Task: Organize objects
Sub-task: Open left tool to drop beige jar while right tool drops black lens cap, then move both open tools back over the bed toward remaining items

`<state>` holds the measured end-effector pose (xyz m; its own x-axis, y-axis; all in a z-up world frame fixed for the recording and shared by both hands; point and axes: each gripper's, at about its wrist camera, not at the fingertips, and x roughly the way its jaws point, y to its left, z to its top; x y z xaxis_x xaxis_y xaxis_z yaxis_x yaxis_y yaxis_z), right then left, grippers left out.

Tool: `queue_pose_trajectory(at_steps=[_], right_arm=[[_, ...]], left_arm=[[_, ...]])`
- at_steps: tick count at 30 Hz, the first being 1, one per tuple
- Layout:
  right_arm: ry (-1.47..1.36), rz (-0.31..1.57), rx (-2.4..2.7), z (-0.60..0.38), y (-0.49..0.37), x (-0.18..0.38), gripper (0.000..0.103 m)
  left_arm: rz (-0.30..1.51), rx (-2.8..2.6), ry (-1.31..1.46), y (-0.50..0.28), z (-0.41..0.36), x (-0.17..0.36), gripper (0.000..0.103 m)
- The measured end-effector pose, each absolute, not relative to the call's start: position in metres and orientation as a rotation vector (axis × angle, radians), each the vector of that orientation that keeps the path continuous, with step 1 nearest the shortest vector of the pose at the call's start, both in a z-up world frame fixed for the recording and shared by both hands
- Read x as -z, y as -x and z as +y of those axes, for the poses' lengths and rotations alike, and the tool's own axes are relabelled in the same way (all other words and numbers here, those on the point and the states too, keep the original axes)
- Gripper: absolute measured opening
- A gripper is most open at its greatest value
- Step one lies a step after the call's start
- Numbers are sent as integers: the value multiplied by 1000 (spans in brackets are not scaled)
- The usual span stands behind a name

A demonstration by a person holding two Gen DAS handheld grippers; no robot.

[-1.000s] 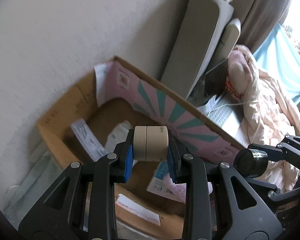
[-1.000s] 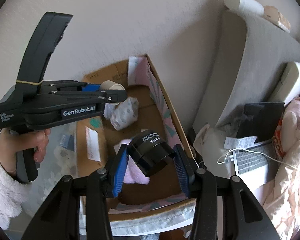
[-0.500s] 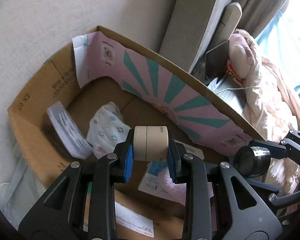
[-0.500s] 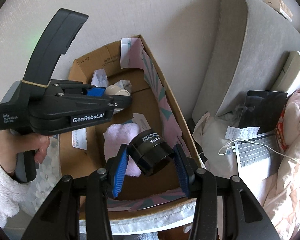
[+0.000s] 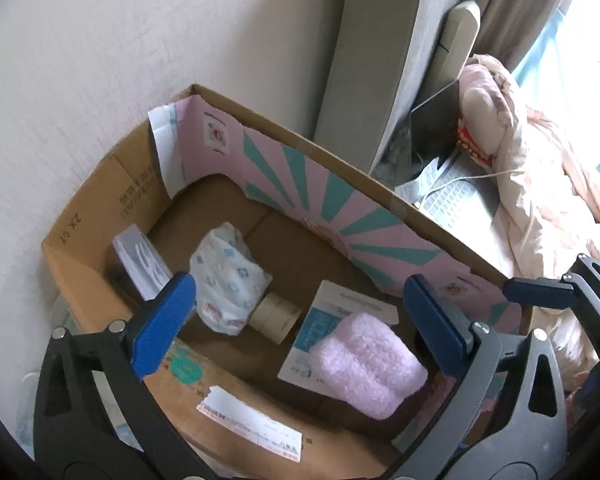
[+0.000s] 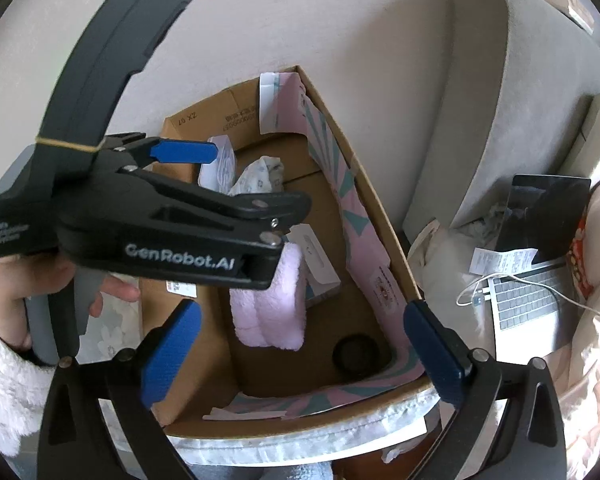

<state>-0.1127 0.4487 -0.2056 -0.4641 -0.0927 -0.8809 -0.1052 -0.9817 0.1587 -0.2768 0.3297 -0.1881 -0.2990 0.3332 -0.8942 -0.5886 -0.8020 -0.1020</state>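
The tape roll [image 5: 275,317] lies on its side on the floor of the box [image 5: 100,216], touching the patterned pouch [image 5: 228,278] and just left of the booklet [image 5: 340,320]. The black jar [image 6: 355,354] sits upright in the box's near right corner, beside the pink cloth [image 6: 270,300], which rests partly on the booklet. A clear packet [image 5: 140,260] leans against the left wall.

Both tools are letting go. The left gripper [image 5: 300,316] has its jaws opening wide with nothing pressed between the blue pads; the roll shows far below them, free. The right gripper [image 6: 304,352] is likewise opening, empty — the jar is seen well below, between its pads but untouched.

The step in hand looks like the release into the box, and it seems nearly done. To finish it well, I would lift each tool straight out with the jaws spread, so no pad clips the cardboard rim or the pink-and-teal liner [image 5: 340,208]. The left tool sits across the right one's view, close above the box — best to draw them apart one at a time. The roll, lying on its curved face, could wander if the box is bumped.
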Motion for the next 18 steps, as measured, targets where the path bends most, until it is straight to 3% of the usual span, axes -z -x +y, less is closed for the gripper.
queue_pose_trajectory(at_steps=[18], right_arm=[[1585,247,-2694,439,107,177,101]], left_arm=[[252,-2171,1358,263,299,144,103]])
